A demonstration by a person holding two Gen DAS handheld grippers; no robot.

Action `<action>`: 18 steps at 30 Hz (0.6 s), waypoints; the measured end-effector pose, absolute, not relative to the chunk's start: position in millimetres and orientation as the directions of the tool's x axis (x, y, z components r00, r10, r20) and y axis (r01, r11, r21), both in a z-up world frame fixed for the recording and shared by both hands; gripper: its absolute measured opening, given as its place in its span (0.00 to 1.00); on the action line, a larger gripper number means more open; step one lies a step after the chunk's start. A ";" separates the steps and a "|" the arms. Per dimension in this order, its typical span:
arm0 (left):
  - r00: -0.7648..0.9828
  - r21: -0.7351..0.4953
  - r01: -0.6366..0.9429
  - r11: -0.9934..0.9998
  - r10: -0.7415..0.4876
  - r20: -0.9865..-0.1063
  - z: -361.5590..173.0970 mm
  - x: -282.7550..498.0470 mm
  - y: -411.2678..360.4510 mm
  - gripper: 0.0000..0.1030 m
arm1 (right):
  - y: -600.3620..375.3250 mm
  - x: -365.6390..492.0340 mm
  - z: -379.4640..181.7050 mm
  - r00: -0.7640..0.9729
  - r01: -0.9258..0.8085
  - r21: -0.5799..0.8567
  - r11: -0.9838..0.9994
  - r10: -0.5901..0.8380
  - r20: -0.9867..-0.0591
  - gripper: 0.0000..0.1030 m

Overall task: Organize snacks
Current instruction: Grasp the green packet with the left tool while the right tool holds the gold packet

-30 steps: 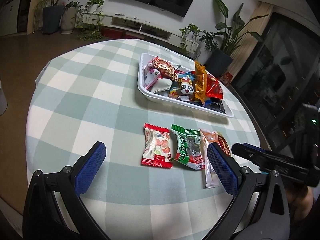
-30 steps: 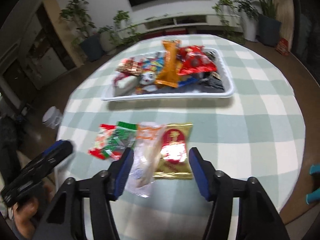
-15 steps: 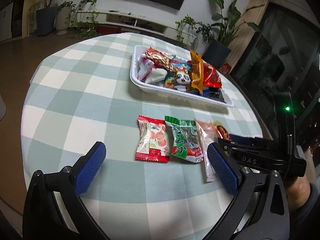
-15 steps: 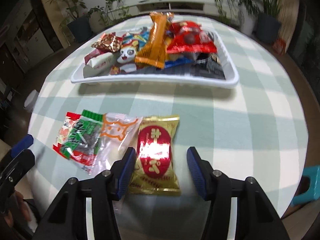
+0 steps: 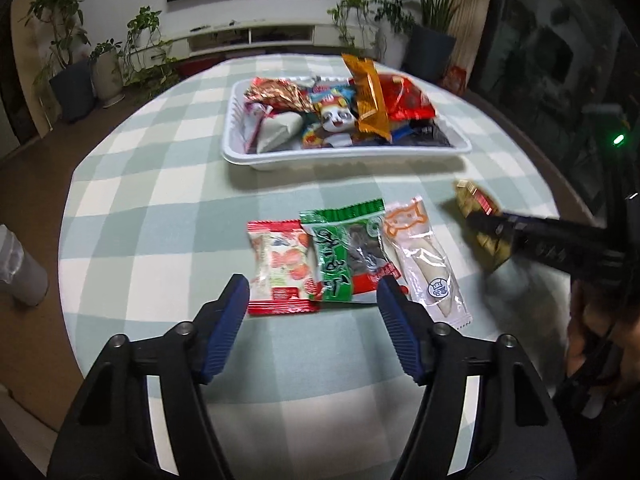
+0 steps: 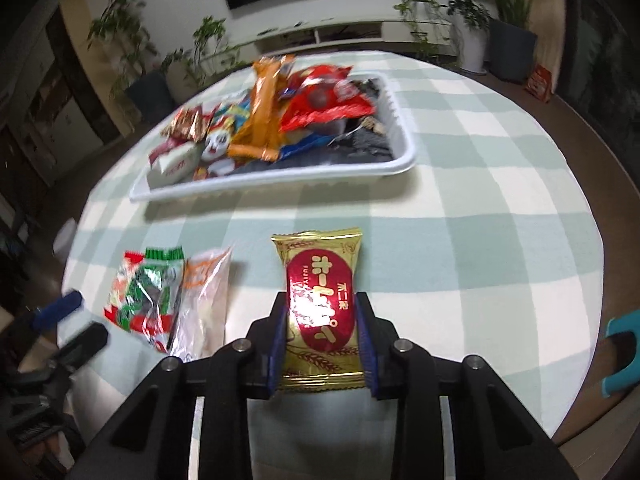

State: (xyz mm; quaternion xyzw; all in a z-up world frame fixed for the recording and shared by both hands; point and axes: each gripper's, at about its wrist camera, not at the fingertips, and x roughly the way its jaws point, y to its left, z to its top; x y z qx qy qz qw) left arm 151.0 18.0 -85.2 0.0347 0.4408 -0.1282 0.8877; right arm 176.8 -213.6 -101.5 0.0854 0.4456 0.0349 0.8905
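A white tray [image 5: 344,158] [image 6: 272,184] heaped with snacks sits mid-table. In front of it lie a red-and-white packet [image 5: 280,264], a green packet [image 5: 340,248] and a clear packet with an orange cat print [image 5: 424,256]. My left gripper [image 5: 312,300] is closing, its blue pads flanking the near ends of the red-and-white and green packets without pressing on them. My right gripper [image 6: 322,320] is closing, with both pads pressed on the sides of a gold packet with a red oval [image 6: 320,300]. In the left wrist view that gold packet [image 5: 476,200] sits apart from the row, to its right.
A green-and-white checked cloth [image 6: 480,220] covers the round table, whose edge curves close on all sides. A pale cylinder [image 5: 20,272] stands beyond the left edge and a teal stool [image 6: 620,352] beyond the right. Potted plants and a low cabinet line the far wall.
My left jaws have narrowed from wide open and now frame the red-and-white and green packets. My right jaws have shut on the gold packet, which now sits clear of the clear packet.
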 end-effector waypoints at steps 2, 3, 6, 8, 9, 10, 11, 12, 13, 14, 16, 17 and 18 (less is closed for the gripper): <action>0.569 -0.051 0.251 0.967 -0.190 -0.800 -84.6 155.1 10.9 0.62 | -221.8 175.2 -96.4 0.620 0.021 0.212 0.977 0.153 -0.770 0.33; 0.563 -0.050 0.250 0.967 -0.188 -0.805 -84.0 157.8 6.5 0.62 | -224.0 174.9 -94.7 0.625 0.021 0.222 0.975 0.160 -0.764 0.33; 0.550 -0.008 0.251 0.968 -0.149 -0.822 -81.4 168.2 -9.3 0.62 | -225.0 175.1 -92.0 0.629 0.011 0.253 0.967 0.190 -0.754 0.33; 0.526 0.026 0.245 0.969 -0.110 -0.843 -84.4 179.1 -19.2 0.62 | -225.1 174.4 -90.4 0.632 0.000 0.268 0.964 0.207 -0.746 0.33; 0.514 0.035 0.245 0.969 -0.099 -0.852 -87.2 182.3 -21.3 0.62 | -225.5 173.9 -89.3 0.634 -0.005 0.274 0.962 0.215 -0.743 0.33; 0.502 0.048 0.239 0.970 -0.081 -0.861 -90.8 186.7 -23.6 0.62 | -225.5 174.0 -88.2 0.634 -0.008 0.283 0.959 0.223 -0.740 0.33; 0.485 0.061 0.237 0.970 -0.064 -0.872 -95.8 192.4 -26.3 0.62 | -226.5 174.0 -87.2 0.635 -0.011 0.293 0.956 0.233 -0.737 0.33; 0.474 0.061 0.237 0.969 -0.061 -0.878 -98.7 194.3 -27.4 0.62 | -227.6 174.0 -86.4 0.635 -0.012 0.302 0.953 0.241 -0.734 0.33; 0.474 0.072 0.235 0.969 -0.050 -0.879 -100.5 196.0 -29.0 0.62 | -228.1 173.4 -86.3 0.635 -0.013 0.308 0.951 0.246 -0.732 0.33; 0.473 0.090 0.236 0.967 -0.033 -0.881 -101.7 198.1 -31.6 0.62 | -229.2 172.9 -85.5 0.636 -0.015 0.316 0.949 0.253 -0.729 0.33; 0.464 0.119 0.249 0.961 -0.011 -0.886 -103.8 201.1 -37.8 0.62 | -230.1 172.1 -84.5 0.637 -0.020 0.326 0.945 0.263 -0.725 0.33; 0.457 0.128 0.262 0.956 -0.006 -0.889 -104.7 202.9 -41.7 0.62 | -230.2 171.8 -84.0 0.636 -0.023 0.331 0.943 0.270 -0.723 0.33; 0.451 0.140 0.274 0.952 0.001 -0.893 -105.8 203.7 -45.7 0.63 | -230.3 171.5 -83.6 0.635 -0.027 0.336 0.941 0.276 -0.722 0.33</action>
